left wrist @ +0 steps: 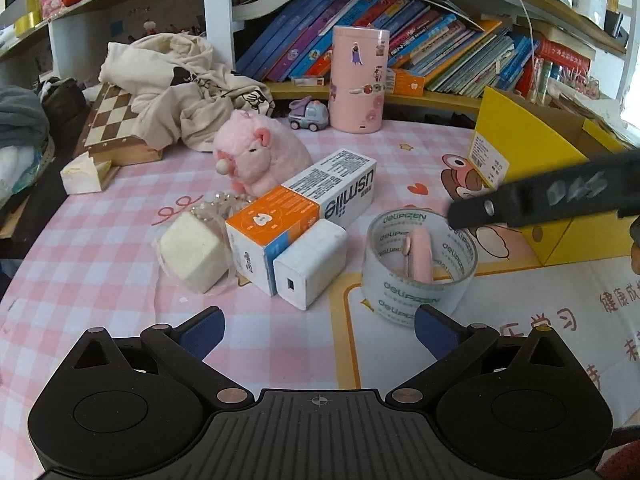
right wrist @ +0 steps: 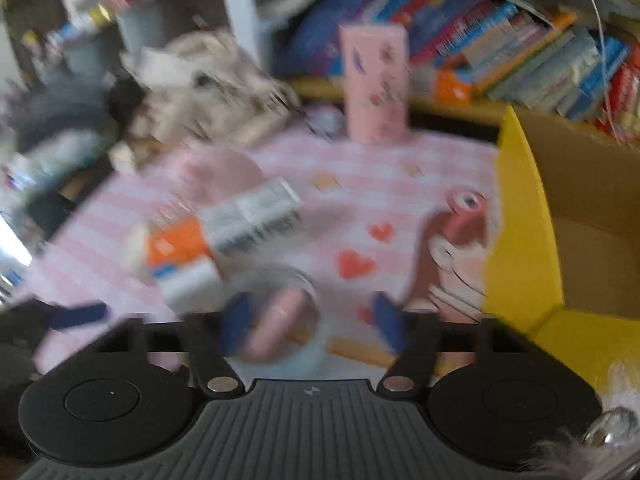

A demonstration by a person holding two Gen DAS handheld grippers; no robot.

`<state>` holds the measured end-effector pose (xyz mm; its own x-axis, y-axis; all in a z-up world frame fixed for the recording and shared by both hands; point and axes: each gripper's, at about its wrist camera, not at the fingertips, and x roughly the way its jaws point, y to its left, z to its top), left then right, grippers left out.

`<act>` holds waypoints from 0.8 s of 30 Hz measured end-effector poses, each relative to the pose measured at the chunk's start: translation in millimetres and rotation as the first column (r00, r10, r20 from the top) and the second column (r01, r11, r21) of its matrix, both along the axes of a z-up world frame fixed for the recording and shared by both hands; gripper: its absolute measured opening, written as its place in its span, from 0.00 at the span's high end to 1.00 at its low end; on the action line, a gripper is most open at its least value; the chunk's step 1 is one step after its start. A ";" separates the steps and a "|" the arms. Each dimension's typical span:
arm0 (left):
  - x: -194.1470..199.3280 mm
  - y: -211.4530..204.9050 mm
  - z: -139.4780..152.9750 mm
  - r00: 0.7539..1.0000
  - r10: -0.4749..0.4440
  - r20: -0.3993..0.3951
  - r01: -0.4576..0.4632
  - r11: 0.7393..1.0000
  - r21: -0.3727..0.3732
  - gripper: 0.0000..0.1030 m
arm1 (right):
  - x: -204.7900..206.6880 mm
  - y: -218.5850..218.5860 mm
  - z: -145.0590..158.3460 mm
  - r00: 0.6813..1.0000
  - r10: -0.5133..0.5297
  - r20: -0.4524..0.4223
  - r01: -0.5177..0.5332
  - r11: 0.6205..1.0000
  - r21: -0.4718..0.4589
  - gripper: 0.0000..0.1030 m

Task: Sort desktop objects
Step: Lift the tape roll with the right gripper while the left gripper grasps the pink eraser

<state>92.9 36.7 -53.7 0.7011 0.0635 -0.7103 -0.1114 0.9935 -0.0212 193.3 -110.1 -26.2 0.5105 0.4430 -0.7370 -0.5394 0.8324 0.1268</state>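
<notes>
Your left gripper (left wrist: pixel 320 326): jaws wide, empty. Right gripper (right wrist: pixel 314 322): part-open, holding nothing, above tape roll (left wrist: pixel 418 266) enclosing pink clip (left wrist: pixel 418 254); yellow box (left wrist: pixel 532 160) beside, likely for sorting.

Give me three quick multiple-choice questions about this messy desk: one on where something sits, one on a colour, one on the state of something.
1. Where is the small pink object?
A. inside the clear tape roll
B. on the chessboard
C. in the yellow box

2. What colour is the plush toy?
A. blue
B. pink
C. green

3. How do the jaws of the left gripper stand?
A. clamped on the white charger
B. shut on nothing
C. open, holding nothing

Answers: 1 A, it stands within the roll's ring. 2 B, its fur is pink. 3 C, the blue pads are wide apart with only tablecloth between them.
</notes>
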 end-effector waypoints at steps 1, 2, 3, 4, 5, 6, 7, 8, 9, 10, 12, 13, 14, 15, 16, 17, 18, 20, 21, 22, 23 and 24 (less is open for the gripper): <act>-0.4 0.2 -0.1 1.000 -0.001 -0.001 0.001 1.000 -0.002 0.01 | 3.6 0.0 -5.5 1.000 -0.010 -0.028 0.010 1.000 -0.014 0.63; -0.8 0.2 -0.1 1.000 -0.001 -0.001 0.001 1.000 -0.003 0.01 | 7.2 -0.1 -11.0 0.998 -0.020 -0.055 0.019 0.999 -0.026 0.66; -1.2 0.2 0.5 1.000 -0.002 0.001 0.002 1.000 -0.002 0.01 | 9.1 2.2 -16.9 0.998 -0.012 -0.069 0.009 0.999 -0.044 0.72; -1.7 0.1 1.0 1.000 -0.003 0.004 0.003 1.000 -0.001 0.01 | 10.7 5.2 -23.4 0.997 0.003 -0.075 -0.008 0.998 -0.062 0.74; -2.0 -0.2 1.7 1.000 -0.003 0.007 0.003 1.000 0.001 0.01 | 12.3 8.3 -29.0 0.997 0.021 -0.078 -0.027 0.997 -0.072 0.78; -2.0 -0.3 2.3 1.000 -0.003 0.009 0.003 1.000 0.003 0.01 | 13.8 11.9 -35.0 0.995 0.045 -0.085 -0.052 0.996 -0.074 0.89; -1.9 -0.5 2.9 1.000 -0.003 0.009 0.003 1.000 0.006 0.01 | 18.0 11.3 -35.6 0.994 0.041 -0.102 -0.047 0.998 -0.053 0.94; -2.5 -0.6 3.8 1.000 -0.004 0.012 0.004 1.000 0.011 0.01 | 22.4 10.4 -35.8 0.992 0.035 -0.120 -0.039 0.999 -0.031 0.93; -3.3 -0.6 4.8 1.000 -0.005 0.015 0.005 1.000 0.016 0.01 | 21.1 3.7 -24.1 0.992 0.037 -0.121 -0.032 0.998 0.049 0.93; -4.6 -0.1 5.0 1.000 -0.004 0.018 0.004 1.000 0.019 0.01 | 19.5 -3.4 -11.6 0.992 0.040 -0.120 -0.024 0.991 0.133 0.94; -6.7 1.8 4.0 1.000 0.001 0.015 -0.002 1.000 0.020 0.01 | 13.5 -12.7 11.5 0.995 0.062 -0.081 -0.040 0.968 0.249 0.95; -6.8 3.0 2.9 1.000 0.006 0.007 -0.006 1.000 0.015 0.01 | 11.7 -11.4 14.4 0.996 0.070 -0.063 -0.054 0.973 0.222 0.95; -6.7 4.1 1.8 1.000 0.011 -0.001 -0.011 1.000 0.009 0.02 | 10.2 -9.9 16.7 0.996 0.078 -0.048 -0.067 0.979 0.191 0.95; -6.6 4.8 2.0 1.000 0.012 -0.004 -0.012 1.000 0.005 0.02 | 15.3 -15.6 15.4 0.990 0.046 -0.131 -0.014 0.971 0.238 0.92; -7.3 4.6 3.5 1.000 0.009 0.006 -0.010 1.000 0.007 0.02 | 20.8 -21.9 13.7 0.975 0.016 -0.222 0.049 0.957 0.284 0.94; -8.4 4.1 5.4 1.000 0.006 0.019 -0.006 1.000 0.010 0.02 | 15.8 -22.7 20.3 0.982 0.067 -0.179 -0.004 0.943 0.334 0.95; -8.9 3.4 6.1 1.000 0.004 0.028 -0.004 1.000 0.013 0.02 | 4.1 -12.0 28.8 0.992 0.119 -0.033 -0.107 0.963 0.246 0.93; -6.5 2.0 4.8 1.000 -0.005 0.012 0.005 1.000 0.008 0.02 | 11.5 -14.1 20.9 0.984 0.082 -0.158 -0.032 0.954 0.297 0.91; -6.8 0.7 5.2 1.000 -0.015 0.013 0.015 1.000 0.009 0.02 | 14.0 -16.2 15.8 0.974 0.089 -0.208 -0.015 0.943 0.333 0.94; -7.7 -0.7 5.9 1.000 -0.025 0.018 0.025 1.000 0.012 0.02 | 10.2 -14.5 14.8 0.981 0.080 -0.177 -0.027 0.958 0.287 0.94; -8.1 -1.7 6.1 0.999 -0.034 0.016 0.034 0.999 0.018 0.02 | 6.0 -12.5 14.0 0.988 0.072 -0.140 -0.038 0.972 0.233 0.92; -8.3 -2.6 6.1 0.999 -0.042 0.012 0.042 0.999 0.025 0.02 | 11.0 -20.5 9.5 0.973 0.067 -0.223 0.005 0.952 0.307 0.95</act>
<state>84.5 34.2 -47.6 0.7121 0.0512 -0.7002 -0.0691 0.9976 0.0026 204.3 -130.7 -16.8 0.3273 0.6765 -0.6597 -0.4910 0.7182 0.4930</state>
